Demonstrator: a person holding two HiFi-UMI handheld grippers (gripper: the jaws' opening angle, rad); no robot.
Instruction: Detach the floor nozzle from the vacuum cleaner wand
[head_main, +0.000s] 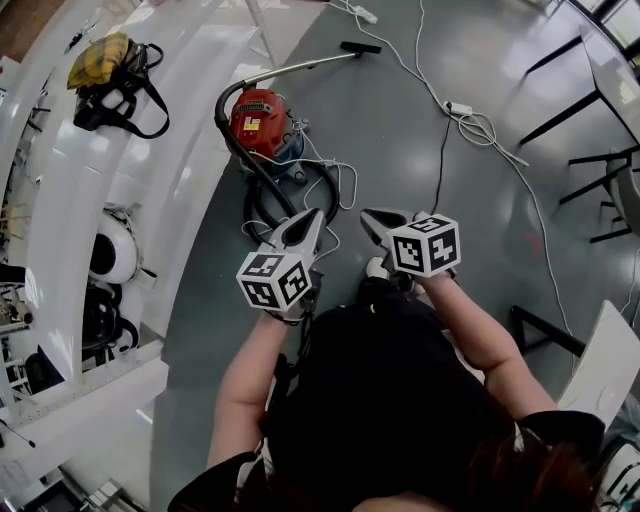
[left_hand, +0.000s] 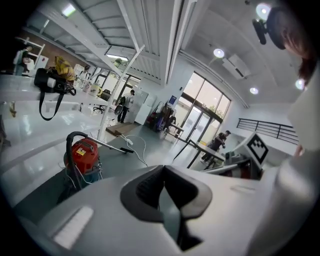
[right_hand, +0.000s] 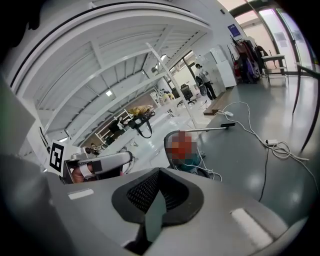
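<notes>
Both left tool (head_main: 314, 213) and right tool (head_main: 366, 214) hover far from floor nozzle (head_main: 360, 47).

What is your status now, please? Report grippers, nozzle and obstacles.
Left gripper and right gripper shut, both empty. Floor nozzle on wand, far beyond red vacuum cleaner, untouched. White cables on floor between.
</notes>
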